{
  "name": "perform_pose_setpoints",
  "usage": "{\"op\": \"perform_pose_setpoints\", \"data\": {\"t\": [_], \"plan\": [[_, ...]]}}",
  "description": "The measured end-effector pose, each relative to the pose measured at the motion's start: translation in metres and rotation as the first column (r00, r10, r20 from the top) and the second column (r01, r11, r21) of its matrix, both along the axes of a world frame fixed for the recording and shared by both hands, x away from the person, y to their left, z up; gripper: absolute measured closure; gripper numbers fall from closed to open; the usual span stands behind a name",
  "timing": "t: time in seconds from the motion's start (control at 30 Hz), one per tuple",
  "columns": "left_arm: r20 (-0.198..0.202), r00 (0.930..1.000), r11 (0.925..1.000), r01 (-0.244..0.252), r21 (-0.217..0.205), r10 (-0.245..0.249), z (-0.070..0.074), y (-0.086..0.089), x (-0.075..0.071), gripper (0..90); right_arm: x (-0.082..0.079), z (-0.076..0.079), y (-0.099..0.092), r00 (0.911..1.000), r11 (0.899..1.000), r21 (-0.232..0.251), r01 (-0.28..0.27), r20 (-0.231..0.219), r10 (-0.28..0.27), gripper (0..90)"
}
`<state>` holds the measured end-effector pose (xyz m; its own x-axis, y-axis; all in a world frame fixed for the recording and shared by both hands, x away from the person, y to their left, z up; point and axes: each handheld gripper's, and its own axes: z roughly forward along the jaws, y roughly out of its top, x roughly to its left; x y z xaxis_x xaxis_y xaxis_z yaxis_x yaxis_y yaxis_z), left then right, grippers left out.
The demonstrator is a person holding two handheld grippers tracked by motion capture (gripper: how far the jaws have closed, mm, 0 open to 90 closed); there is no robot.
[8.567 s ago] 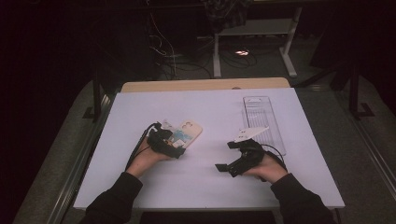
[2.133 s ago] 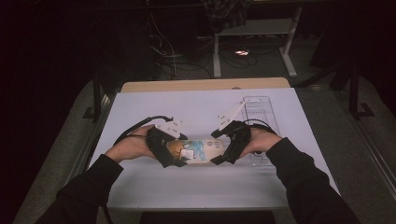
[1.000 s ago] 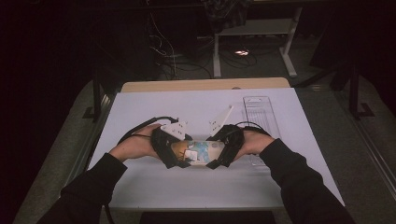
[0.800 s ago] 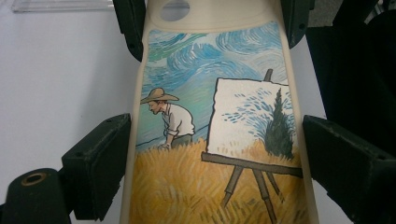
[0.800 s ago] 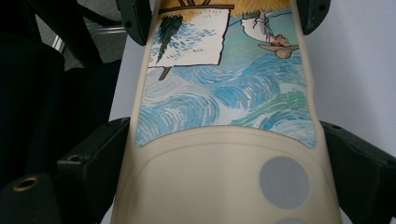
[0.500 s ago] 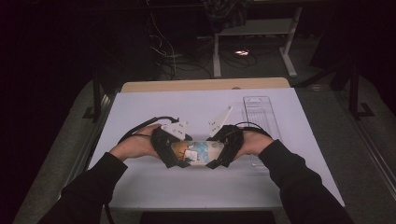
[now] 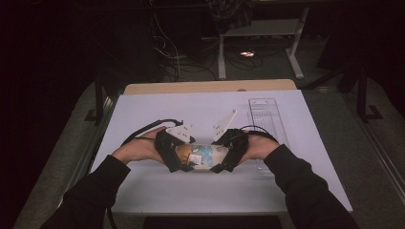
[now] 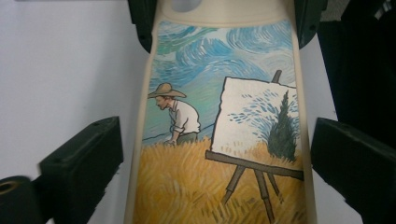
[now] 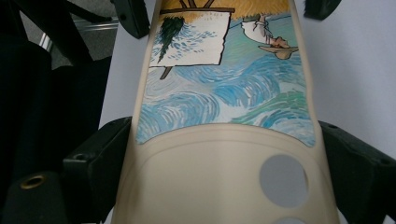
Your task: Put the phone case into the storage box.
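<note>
A cream phone case printed with a painter, an easel and swirling blue sky lies flat on the white table between both grippers. My left gripper comes in from the left. In the left gripper view the left gripper has the case between its jaws, which have just been opening and now stand off its edges. My right gripper meets the case from the right. In the right gripper view the right gripper is shut on the camera-hole end, with both fingers against the case's sides.
A clear plastic tray lies at the back right of the white table sheet, just beyond the right hand. A wooden board edges the far side. Cables trail behind both grippers. A dark floor and a stand lie beyond.
Since the oldest frame the right gripper has come in from the right to the case, which has shifted toward the table's middle. Over the last second both hands stay put.
</note>
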<state>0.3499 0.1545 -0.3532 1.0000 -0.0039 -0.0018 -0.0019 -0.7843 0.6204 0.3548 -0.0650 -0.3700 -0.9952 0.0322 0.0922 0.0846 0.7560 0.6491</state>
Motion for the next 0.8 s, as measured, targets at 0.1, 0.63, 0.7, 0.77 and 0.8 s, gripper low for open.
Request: {"op": "perform_pose_setpoints", "data": {"t": [0.1,0.63,0.7,0.77,0.8], "plan": [[-0.004,0.9995,0.9995,-0.03,-0.011,0.03,0.004,0.004,0.002,0.0,0.001,0.0,-0.001,0.9999,1.0,0.003,0.01,-0.005,-0.01,10.2],[0.027,0.9703,0.9696,-0.239,-0.054,0.241,0.004,0.038,0.008,0.0,0.008,-0.001,-0.019,0.9919,0.992,0.003,0.127,-0.013,-0.127,10.1],[0.026,0.9602,0.9586,-0.276,-0.071,0.278,0.001,0.043,0.005,0.0,0.008,-0.002,-0.022,0.9895,0.99,0.004,0.143,-0.019,-0.143,10.1],[0.025,0.9531,0.9506,-0.299,-0.085,0.302,-0.001,0.047,0.004,0.0,0.009,-0.003,-0.025,0.9853,0.985,0.009,0.17,-0.023,-0.169,10.1],[0.026,0.9501,0.9474,-0.308,-0.089,0.311,-0.003,0.049,0.003,0.0,0.01,-0.004,-0.026,0.9844,0.985,0.011,0.175,-0.019,-0.175,10.1]]}}
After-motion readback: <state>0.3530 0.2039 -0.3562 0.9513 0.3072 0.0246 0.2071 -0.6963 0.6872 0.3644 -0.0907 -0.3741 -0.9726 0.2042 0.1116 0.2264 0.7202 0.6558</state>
